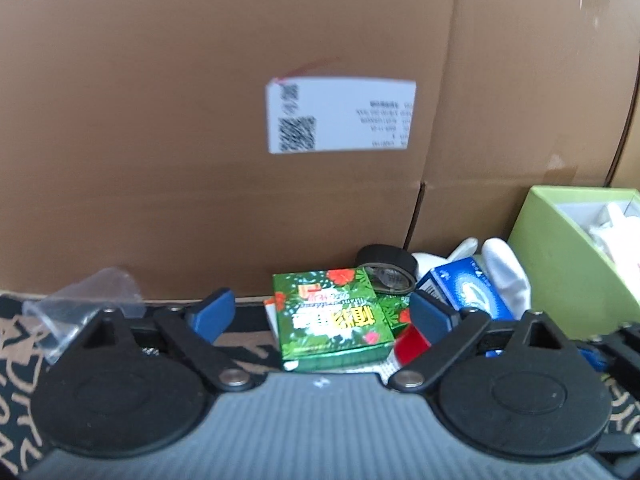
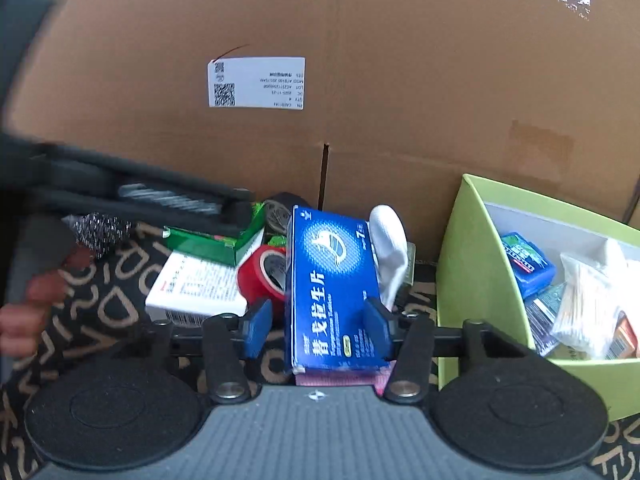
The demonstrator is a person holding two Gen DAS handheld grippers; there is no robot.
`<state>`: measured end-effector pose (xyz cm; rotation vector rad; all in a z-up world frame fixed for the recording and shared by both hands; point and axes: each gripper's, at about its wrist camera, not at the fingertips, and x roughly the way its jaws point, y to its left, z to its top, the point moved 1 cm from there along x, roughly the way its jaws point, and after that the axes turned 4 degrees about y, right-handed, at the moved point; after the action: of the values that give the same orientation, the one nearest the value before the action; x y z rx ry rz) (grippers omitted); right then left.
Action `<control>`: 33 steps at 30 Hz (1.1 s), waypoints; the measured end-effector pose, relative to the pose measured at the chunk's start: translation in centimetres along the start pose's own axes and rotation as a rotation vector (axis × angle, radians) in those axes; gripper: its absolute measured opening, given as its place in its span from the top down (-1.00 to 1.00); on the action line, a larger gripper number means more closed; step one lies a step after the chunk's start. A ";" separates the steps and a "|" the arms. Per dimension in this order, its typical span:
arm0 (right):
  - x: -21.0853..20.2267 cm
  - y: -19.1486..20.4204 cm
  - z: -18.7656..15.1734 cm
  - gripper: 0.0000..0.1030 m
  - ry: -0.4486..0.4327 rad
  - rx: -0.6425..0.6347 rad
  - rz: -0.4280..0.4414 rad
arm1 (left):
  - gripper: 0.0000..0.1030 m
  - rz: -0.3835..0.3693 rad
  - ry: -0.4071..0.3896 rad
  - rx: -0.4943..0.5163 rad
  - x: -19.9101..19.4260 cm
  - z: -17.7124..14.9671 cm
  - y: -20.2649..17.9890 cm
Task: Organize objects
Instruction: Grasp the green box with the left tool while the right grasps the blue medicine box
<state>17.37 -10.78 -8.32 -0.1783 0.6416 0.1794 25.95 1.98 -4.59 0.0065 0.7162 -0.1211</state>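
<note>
Glossy blue carton (image 2: 334,280) lies between the right gripper (image 2: 316,326) pads, untouched; left gripper (image 1: 320,312) gapes wide.

The blue box (image 2: 334,284) carries white Chinese characters running lengthwise, 替戈拉生片, with a white emblem above them and a numeral 7 near its far end, at about one o'clock. The green box (image 1: 332,316) shows yellow Chinese characters, seen upside down and too blurred to read. On the cardboard wall (image 2: 400,100), at eleven o'clock, a white label (image 2: 256,83) bears two QR codes and upside-down lines including LOT, QTY and PN; the rest is too small. The dark patterned cloth (image 2: 100,308) on the tabletop has tan letter-like shapes, unreadable.
</note>
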 end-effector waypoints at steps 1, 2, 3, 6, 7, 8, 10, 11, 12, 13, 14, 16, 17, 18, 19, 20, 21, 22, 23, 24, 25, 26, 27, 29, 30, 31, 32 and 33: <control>0.1 -0.1 -0.1 -0.09 0.001 -0.006 -0.015 | -0.82 0.011 0.005 0.012 0.4 0.0 -0.2; 0.2 -0.1 -0.3 -0.11 -0.005 -0.009 -0.014 | -0.74 0.019 0.011 0.026 0.8 0.0 -0.4; 0.3 -0.2 -0.4 -0.11 -0.004 -0.009 -0.018 | -0.68 0.023 0.019 0.037 1.1 0.0 -0.5; 1.2 0.1 -0.1 -0.13 -0.002 -0.027 -0.032 | -0.28 0.000 0.058 0.030 2.2 -0.2 -0.3; 1.3 0.1 0.0 -0.13 -0.001 -0.032 -0.038 | -0.20 -0.008 0.051 0.011 2.2 -0.3 0.0; 1.3 0.1 -0.1 -0.05 -0.003 -0.027 -0.046 | -0.19 -0.012 0.055 0.005 2.1 -0.4 0.2; 0.7 -0.6 -0.2 0.18 -0.009 0.014 -0.023 | -0.18 -0.031 0.064 -0.008 1.5 -0.6 0.5; 0.2 -1.0 -0.3 0.29 -0.013 0.041 -0.004 | -0.18 -0.031 0.066 -0.007 1.2 -0.7 0.6; -0.3 -1.3 -0.3 0.37 -0.022 0.059 0.004 | -0.18 -0.027 0.060 -0.002 0.8 -0.9 0.6; -0.9 -1.4 -0.4 0.50 -0.034 0.063 0.001 | -0.18 -0.026 0.051 0.003 0.3 -1.1 0.5; -1.5 -1.5 -0.4 0.55 -0.048 0.063 -0.003 | -0.18 -0.028 0.046 0.004 -0.2 -1.3 0.5; -2.7 -1.6 -0.4 0.61 -0.070 0.067 0.005 | -0.18 -0.049 0.037 -0.003 -1.7 -1.9 0.3; -3.5 -1.6 -0.6 0.61 -0.083 0.068 0.013 | -0.18 -0.059 0.039 0.005 -2.5 -2.3 0.2; -4.2 -1.7 -0.9 0.62 -0.092 0.067 0.019 | -0.18 -0.061 0.042 0.019 -3.4 -2.8 0.0; -5.1 -1.6 -1.3 0.62 -0.100 0.061 0.025 | -0.18 -0.067 0.038 0.036 -4.5 -3.6 -0.3; -6.1 -1.4 -1.6 0.62 -0.111 0.048 0.031 | -0.18 -0.076 0.040 0.050 -5.7 -4.4 -0.4; -7.4 -1.2 -2.5 0.62 -0.127 0.024 0.029 | -0.18 -0.089 0.046 0.058 -6.9 -5.4 -0.6; -8.2 -0.9 -3.4 0.62 -0.140 -0.016 0.016 | -0.18 -0.110 0.051 0.064 -8.1 -6.5 -0.7; -8.7 -0.3 -4.0 0.62 -0.153 -0.072 -0.007 | -0.18 -0.132 0.058 0.067 -9.3 -7.7 -0.8; -9.5 0.4 -4.9 0.62 -0.166 -0.134 -0.027 | -0.19 -0.148 0.065 0.066 -10.4 -8.8 -0.7; -10.4 1.0 -6.0 0.62 -0.172 -0.192 -0.033 | -0.19 -0.156 0.073 0.067 -11.2 -9.9 -0.7; -11.4 1.6 -7.0 0.62 -0.166 -0.236 -0.028 | -0.19 -0.154 0.084 0.066 -11.9 -11.2 -0.7; -12.2 2.2 -8.1 0.62 -0.158 -0.274 -0.011 | -0.20 -0.143 0.091 0.067 -12.6 -12.0 -0.8; -13.6 3.3 -9.8 0.57 -0.140 -0.322 0.042 | -0.27 -0.099 0.091 0.067 -14.0 -14.1 0.2; -14.3 3.7 -10.5 0.49 -0.131 -0.321 0.068 | -0.34 -0.079 0.088 0.058 -14.4 -14.8 0.7; -14.9 3.8 -11.0 0.20 -0.122 -0.300 0.093 | -0.46 -0.067 0.088 0.042 -15.0 -15.0 1.0; -15.4 3.7 -11.3 -0.28 -0.116 -0.264 0.118 | -0.50 -0.065 0.088 0.021 -15.4 -15.4 1.4; -15.9 3.4 -11.5 -0.47 -0.119 -0.221 0.139 | -0.52 -0.069 0.088 0.004 -15.8 -15.5 1.7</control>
<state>-2.56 -11.74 -8.09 -0.3336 0.5153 0.3925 4.22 6.09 -6.01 -0.0094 0.8047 -0.1886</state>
